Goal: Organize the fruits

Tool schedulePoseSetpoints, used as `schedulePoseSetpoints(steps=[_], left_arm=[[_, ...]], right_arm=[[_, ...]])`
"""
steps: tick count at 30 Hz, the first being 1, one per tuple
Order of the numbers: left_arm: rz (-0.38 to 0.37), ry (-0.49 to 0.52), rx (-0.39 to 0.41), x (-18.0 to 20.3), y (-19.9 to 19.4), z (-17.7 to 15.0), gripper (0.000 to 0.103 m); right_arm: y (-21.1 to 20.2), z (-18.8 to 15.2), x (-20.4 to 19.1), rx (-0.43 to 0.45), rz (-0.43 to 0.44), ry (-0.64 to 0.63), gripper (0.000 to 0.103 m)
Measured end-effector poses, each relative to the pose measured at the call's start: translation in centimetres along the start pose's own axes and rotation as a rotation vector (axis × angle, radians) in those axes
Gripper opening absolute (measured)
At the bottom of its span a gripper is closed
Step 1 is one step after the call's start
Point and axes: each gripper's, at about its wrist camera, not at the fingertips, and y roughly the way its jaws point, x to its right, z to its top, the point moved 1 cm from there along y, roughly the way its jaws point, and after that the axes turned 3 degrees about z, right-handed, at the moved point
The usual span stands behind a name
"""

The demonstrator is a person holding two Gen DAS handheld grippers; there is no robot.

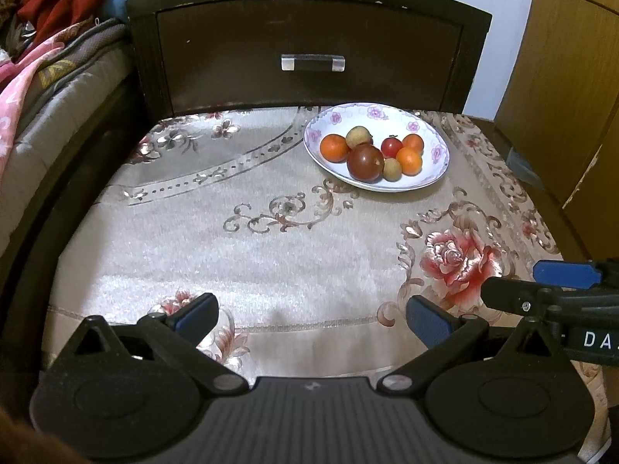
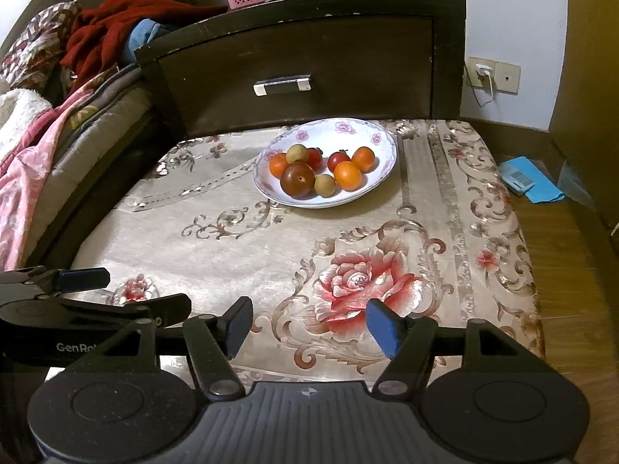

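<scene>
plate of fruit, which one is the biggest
The dark brownish-red tomato at the near edge of the plate. It is clearly larger and darker than the oranges, the small red tomatoes and the pale tan fruits.

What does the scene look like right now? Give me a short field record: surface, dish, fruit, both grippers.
surface: floral tablecloth in front of a dark drawer front
dish: white floral plate, far side of the cloth
fruit: all on the plate: large dark tomato, small oranges such as, small red tomatoes such as, tan round fruits such as
left gripper: open, empty, near edge
right gripper: open, empty, near edge
loose fruit on cloth: none visible
</scene>
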Motion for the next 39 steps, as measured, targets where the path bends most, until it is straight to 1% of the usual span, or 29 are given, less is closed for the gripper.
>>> schedulePoseSetpoints(steps=[10, 39], left_arm=[[-0.001, 0.002, -0.01, -0.05, 0.32, -0.09, 0.103], [0.021, 0.011, -0.009, -0.01, 0.62, -0.41, 0.103]], right_arm=[[0.36, -0.16, -0.1, -0.01, -0.014, -0.012, 0.06], [0.91, -0.47, 0.15, -0.024, -0.013, -0.009, 0.063]])
